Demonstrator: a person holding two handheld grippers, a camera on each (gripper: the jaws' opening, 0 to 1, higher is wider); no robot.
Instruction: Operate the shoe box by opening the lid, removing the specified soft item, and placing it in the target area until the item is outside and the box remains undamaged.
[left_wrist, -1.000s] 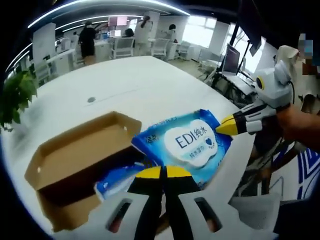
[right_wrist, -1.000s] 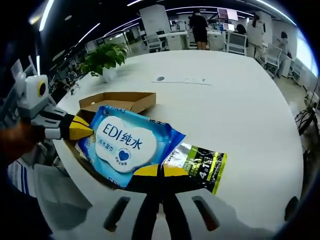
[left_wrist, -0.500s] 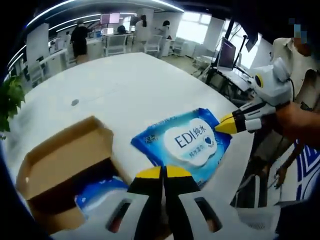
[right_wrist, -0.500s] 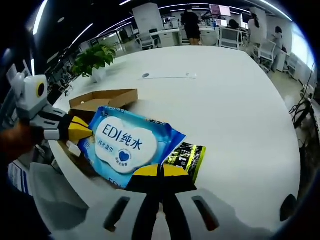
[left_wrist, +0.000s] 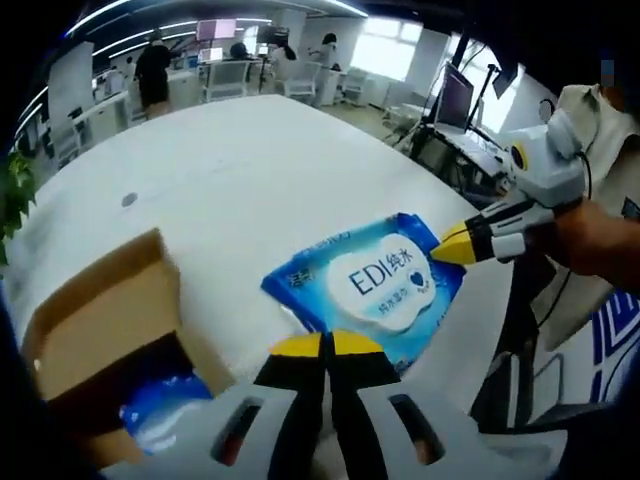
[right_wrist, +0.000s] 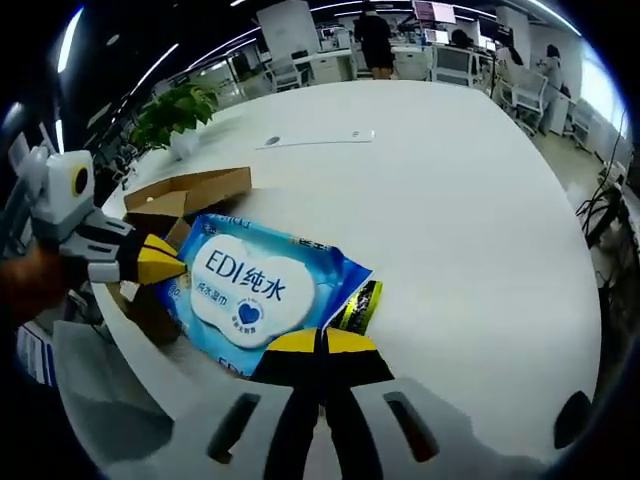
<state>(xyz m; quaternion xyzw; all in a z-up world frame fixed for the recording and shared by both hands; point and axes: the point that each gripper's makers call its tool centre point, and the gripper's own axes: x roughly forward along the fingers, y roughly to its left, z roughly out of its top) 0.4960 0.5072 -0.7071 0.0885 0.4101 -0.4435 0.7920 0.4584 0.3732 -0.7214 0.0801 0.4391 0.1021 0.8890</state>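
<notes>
A blue wet-wipes pack printed "EDI" hangs just above the white table, held from two sides. My left gripper is shut on its near edge. My right gripper comes in from the right and is shut on the pack's corner. In the right gripper view the same pack sits between my right gripper, shut on its edge, and my left gripper at the left. The open cardboard shoe box lies off to the left, with another blue pack inside.
A green-and-black packet lies on the table, mostly under the wipes pack. A potted plant stands beyond the box. The table edge runs close below the grippers. Desks, chairs and people fill the far room.
Both grippers have carried the wipes pack away from the box, which now sits farther left in the left gripper view. The pack now covers more of the green-and-black packet.
</notes>
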